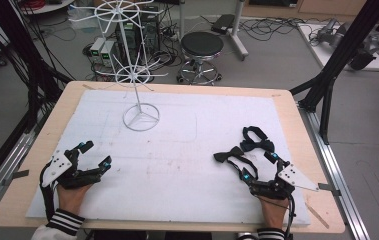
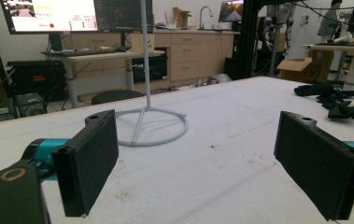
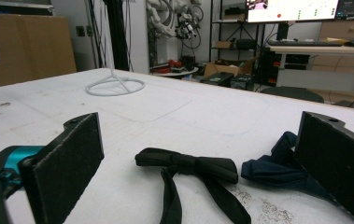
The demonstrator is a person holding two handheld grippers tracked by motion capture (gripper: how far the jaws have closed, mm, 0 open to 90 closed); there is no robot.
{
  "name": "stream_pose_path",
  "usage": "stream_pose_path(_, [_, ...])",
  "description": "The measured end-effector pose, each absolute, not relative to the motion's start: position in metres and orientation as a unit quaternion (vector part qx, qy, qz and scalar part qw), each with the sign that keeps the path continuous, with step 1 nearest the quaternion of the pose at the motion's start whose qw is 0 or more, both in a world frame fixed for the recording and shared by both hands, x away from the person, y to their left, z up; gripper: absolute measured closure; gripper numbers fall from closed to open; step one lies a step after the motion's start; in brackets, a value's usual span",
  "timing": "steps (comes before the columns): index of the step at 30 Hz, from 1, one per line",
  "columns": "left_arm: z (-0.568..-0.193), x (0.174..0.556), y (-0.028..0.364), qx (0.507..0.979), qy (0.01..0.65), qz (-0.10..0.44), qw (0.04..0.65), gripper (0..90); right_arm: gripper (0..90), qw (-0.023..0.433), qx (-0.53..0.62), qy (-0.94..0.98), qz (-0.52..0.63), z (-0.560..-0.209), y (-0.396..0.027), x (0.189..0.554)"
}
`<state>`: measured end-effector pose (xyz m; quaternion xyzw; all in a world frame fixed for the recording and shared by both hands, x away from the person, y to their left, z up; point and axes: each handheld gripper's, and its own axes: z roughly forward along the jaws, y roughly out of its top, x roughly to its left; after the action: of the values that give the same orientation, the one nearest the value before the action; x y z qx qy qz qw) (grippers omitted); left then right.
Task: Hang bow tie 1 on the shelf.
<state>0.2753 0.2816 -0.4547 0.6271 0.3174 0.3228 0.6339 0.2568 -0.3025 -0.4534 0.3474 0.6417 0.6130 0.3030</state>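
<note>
A black bow tie with its strap lies on the white mat at the right, and a dark blue bow tie lies just behind it. My right gripper rests open right beside them. In the right gripper view the black bow tie lies on the mat ahead of the open right gripper, and the blue bow tie sits by the right pad. My left gripper stands open and empty at the near left. A white wire display stand rises at the back left.
The white mat covers a wooden table. In the left gripper view the stand's ring base lies ahead of the open left gripper, with the bow ties far right. A stool and cables are on the floor beyond.
</note>
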Motion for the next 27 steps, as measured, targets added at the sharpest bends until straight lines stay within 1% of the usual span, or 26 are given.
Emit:
stream_pose_path(10, [-0.455, 0.275, 0.282, 0.628, 0.315, 0.323, 0.634, 14.3, 0.6, 0.31, 0.344, 0.64, 0.613, -0.453, -0.303, 0.257])
stream_pose_path(18, [-0.455, 0.275, 0.281, 0.63, 0.315, 0.323, 0.632, 14.2, 0.6, 0.303, 0.358, 0.636, 0.612, -0.452, -0.307, 0.257])
stream_pose_path(27, [-0.455, 0.275, 0.282, 0.626, 0.315, 0.325, 0.635, 14.2, 0.6, 0.304, 0.36, 0.625, 0.623, -0.433, -0.32, 0.253])
